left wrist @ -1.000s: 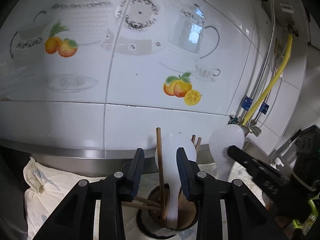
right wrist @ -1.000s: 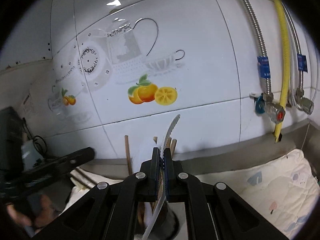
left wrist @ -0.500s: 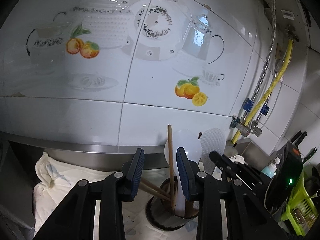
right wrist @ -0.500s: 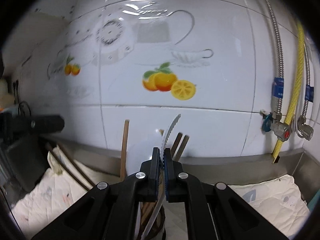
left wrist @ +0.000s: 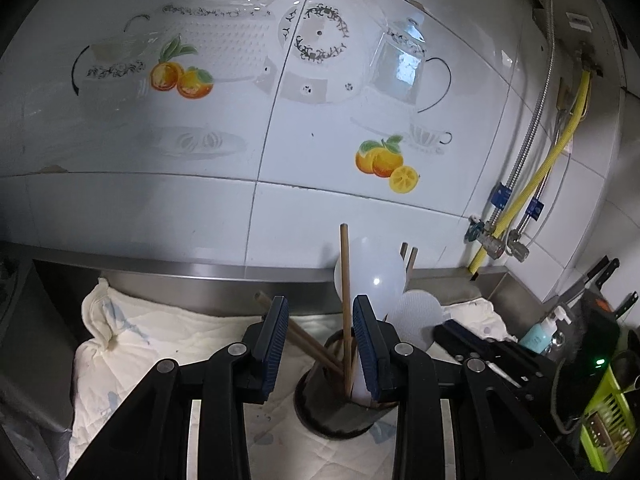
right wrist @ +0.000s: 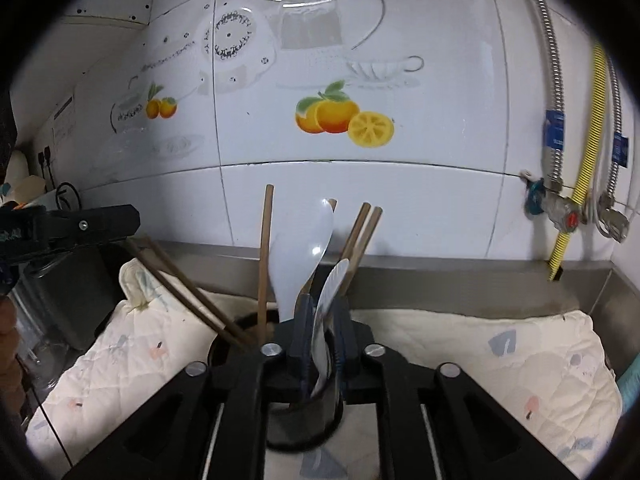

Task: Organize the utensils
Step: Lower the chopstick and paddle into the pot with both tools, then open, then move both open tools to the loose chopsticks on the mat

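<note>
Between the right gripper's pads stands the textured white rice paddle, edge-on, its long axis nearly upright with the dimpled blade above the jaws and the handle running down into the dark utensil holder directly below. The jaws have just been opening; a thin gap shows beside the paddle, so the pinch looks released, and I judge the paddle to be resting in the holder on its own weight. Just behind it in the same holder stand a smooth white rice spoon and several wooden chopsticks, one upright, two leaning right, two splayed far left over the rim.

The left gripper hovers with its jaws spread and nothing pressed between them; the upright chopstick is seen through the gap, farther off, not gripped. From this view the holder lies straight ahead and below, the paddle at its right side beside the right gripper.

The holder sits on a quilted cloth spread over the steel counter, near the back upstand and the tiled wall. The right hand is the nearer one, and its clear way out seems to be back and up, along the paddle's axis. Open cloth lies to the right; the left-leaning chopsticks and the left gripper crowd the other side.
</note>
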The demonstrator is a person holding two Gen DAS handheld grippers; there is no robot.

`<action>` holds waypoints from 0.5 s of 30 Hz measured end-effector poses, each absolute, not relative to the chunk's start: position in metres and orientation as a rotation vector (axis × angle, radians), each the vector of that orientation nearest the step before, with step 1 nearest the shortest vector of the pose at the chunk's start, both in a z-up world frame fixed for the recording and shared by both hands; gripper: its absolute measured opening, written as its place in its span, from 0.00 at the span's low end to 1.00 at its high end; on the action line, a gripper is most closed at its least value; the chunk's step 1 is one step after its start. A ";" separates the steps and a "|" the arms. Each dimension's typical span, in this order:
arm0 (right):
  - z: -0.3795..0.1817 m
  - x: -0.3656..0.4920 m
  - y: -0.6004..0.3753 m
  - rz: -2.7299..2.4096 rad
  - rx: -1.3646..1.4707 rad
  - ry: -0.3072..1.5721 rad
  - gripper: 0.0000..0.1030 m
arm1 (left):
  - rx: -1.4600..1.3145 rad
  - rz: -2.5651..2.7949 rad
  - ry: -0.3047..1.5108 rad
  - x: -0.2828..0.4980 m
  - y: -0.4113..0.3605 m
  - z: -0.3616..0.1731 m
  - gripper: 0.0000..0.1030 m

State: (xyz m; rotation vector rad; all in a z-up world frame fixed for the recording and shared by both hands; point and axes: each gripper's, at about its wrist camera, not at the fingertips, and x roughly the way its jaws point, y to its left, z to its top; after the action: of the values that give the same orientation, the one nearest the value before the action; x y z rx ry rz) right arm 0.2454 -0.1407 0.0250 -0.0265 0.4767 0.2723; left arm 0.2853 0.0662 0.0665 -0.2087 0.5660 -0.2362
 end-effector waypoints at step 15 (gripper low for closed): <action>0.005 0.193 -0.212 0.209 0.085 0.713 0.17 | -0.144 -0.246 0.612 0.236 0.042 0.052 0.35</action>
State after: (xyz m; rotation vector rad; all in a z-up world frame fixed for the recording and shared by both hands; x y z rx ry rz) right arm 0.1930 -0.2115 0.0048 0.0853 0.7128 0.2093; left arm 0.2358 0.0420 0.0517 -0.1441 0.6123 -0.2463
